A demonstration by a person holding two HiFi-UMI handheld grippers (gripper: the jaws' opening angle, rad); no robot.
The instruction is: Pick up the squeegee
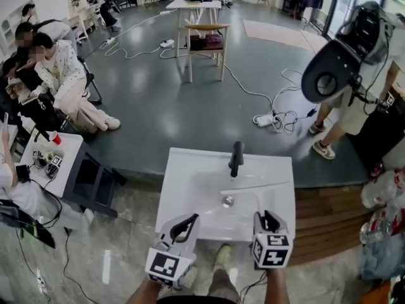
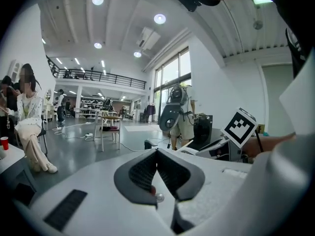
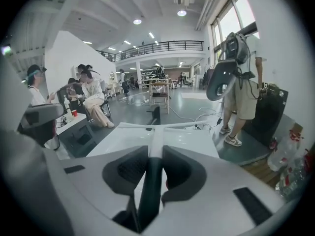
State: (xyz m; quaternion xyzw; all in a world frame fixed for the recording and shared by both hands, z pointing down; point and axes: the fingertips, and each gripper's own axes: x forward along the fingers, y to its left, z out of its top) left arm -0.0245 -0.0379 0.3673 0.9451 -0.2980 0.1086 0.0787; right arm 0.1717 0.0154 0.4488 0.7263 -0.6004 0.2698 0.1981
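The squeegee (image 1: 256, 187) has a white T-shaped head and a handle that is white up front and black at the back. In the right gripper view my right gripper (image 3: 155, 151) is shut on the handle of the squeegee (image 3: 153, 136), with the blade crosswise ahead of the jaws. The head view shows the right gripper (image 1: 262, 219) holding it over the white sink (image 1: 190, 189), below the black faucet (image 1: 236, 158). My left gripper (image 1: 183, 223) hovers at the sink's near left edge. The left gripper (image 2: 156, 154) has its pads meeting at the tips, with nothing between them.
A wooden chair (image 1: 205, 43) stands on the grey floor beyond the sink, with cables and a power strip (image 1: 264, 119) near it. One person (image 1: 354, 100) stands at the right and others sit at the left (image 1: 60, 75). A side table (image 1: 60, 163) sits left of the sink.
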